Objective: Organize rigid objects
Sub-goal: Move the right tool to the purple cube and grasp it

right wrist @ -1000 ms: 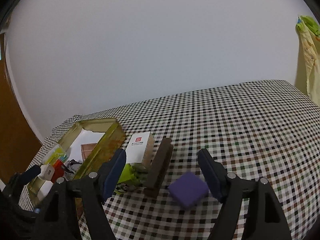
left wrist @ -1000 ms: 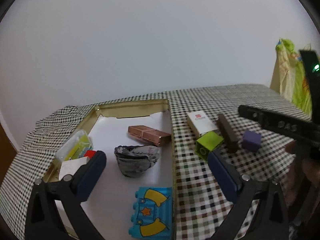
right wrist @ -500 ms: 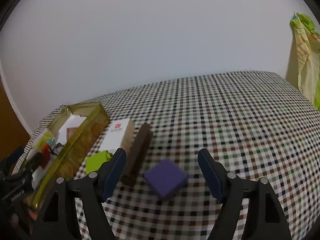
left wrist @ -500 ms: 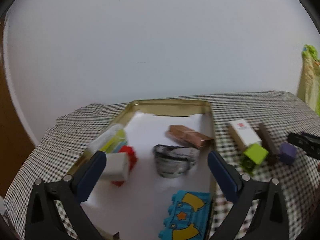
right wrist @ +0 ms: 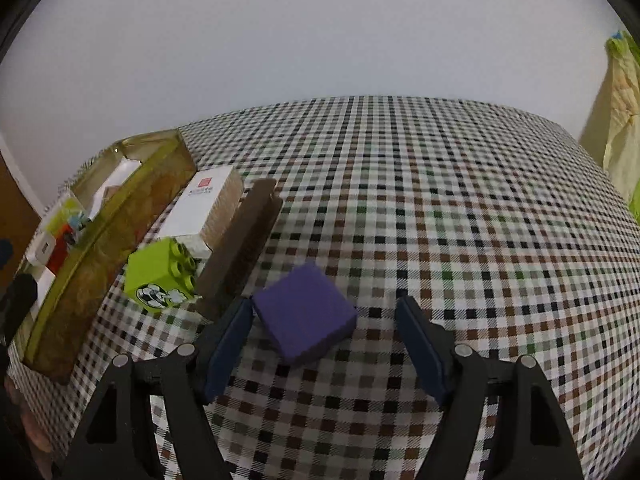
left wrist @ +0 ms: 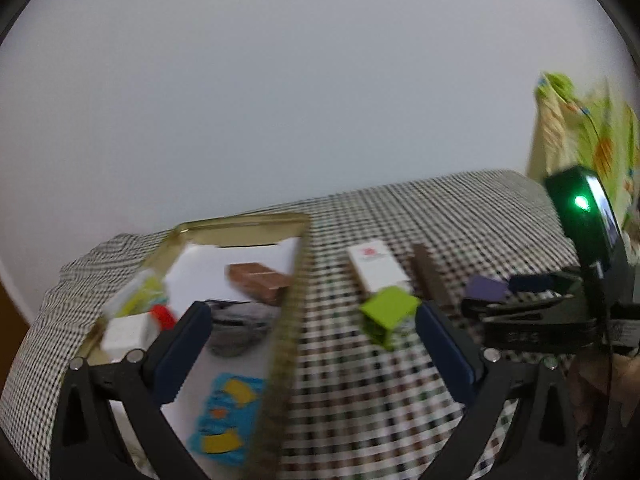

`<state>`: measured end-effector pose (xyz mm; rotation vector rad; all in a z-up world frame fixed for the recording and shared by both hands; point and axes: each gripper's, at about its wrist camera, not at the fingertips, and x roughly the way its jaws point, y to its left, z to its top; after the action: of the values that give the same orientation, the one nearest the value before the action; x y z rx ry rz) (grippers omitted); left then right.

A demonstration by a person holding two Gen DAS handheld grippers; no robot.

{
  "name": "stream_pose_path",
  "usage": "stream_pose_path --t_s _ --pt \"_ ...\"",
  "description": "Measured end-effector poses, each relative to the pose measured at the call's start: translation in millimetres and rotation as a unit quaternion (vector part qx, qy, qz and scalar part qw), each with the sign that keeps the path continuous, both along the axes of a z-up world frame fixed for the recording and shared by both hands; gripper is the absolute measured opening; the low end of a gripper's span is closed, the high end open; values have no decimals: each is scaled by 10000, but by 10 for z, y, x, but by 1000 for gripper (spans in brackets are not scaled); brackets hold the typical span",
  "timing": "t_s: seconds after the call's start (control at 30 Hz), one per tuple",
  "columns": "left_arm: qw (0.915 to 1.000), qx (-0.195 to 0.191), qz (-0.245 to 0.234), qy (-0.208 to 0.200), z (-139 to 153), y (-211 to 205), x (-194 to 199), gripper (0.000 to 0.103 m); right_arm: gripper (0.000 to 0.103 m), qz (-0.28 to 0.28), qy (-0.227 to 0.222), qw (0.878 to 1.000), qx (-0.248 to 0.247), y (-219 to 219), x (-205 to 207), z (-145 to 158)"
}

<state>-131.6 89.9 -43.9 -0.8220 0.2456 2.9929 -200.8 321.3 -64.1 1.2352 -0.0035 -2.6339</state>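
Straddling a purple cube [right wrist: 306, 312], the right gripper [right wrist: 324, 316] has its jaws spread; the cube's matte, square-edged body lies between the dark blue pads, its left corner at or just beside the left pad, the right pad clear of it. The cube rests on a checked cloth [right wrist: 440, 200] woven in brown, black and green squares. Just beyond the left pad lies a long dark brown bar [right wrist: 240, 248], flat and straight. Left of that sits a glossy lime-green toy brick [right wrist: 160, 276] with round studs, and behind it a smooth white rectangular box [right wrist: 204, 208] with a red mark. Further left stands a shallow gold metal tin [right wrist: 100, 256].

Blurred, the left gripper [left wrist: 312, 344] also has its jaws spread with nothing held, reaching across the tin's [left wrist: 288, 320] long wall. Between its pads show a crumpled grey lump [left wrist: 240, 328] and a ridged blue toy brick [left wrist: 224, 416] with yellow shapes; beyond lies a copper-coloured box [left wrist: 260, 280].
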Motion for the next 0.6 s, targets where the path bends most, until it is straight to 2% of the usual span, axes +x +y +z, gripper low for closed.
stream_pose_path --t_s 0.07,0.13,0.17,0.2,0.37,0.47,0.6 --pt "9999 -87 -70 -94 -55 100 -53 103 73 93 -3 9999 142 -64 9 -11" --pt "9994 -25 -177 -287 -95 158 -96 103 60 129 27 9990 417 -130 21 -21" --pt "9989 38 -247 -384 -109 179 -115 103 50 147 63 9986 499 -155 36 -16" --pt "9985 81 -296 -458 -133 183 -149 103 45 180 78 9985 502 -162 47 -15" --pt "9952 138 -618 -744 -229 321 -268 102 44 206 77 9997 82 -51 34 -16" --pt "9933 51 -737 -884 -273 372 -319 96 43 67 161 9997 -141 50 17 11" --pt "9897 66 -818 -1171 -350 419 -436 82 43 -133 240 9987 -421 205 31 34"
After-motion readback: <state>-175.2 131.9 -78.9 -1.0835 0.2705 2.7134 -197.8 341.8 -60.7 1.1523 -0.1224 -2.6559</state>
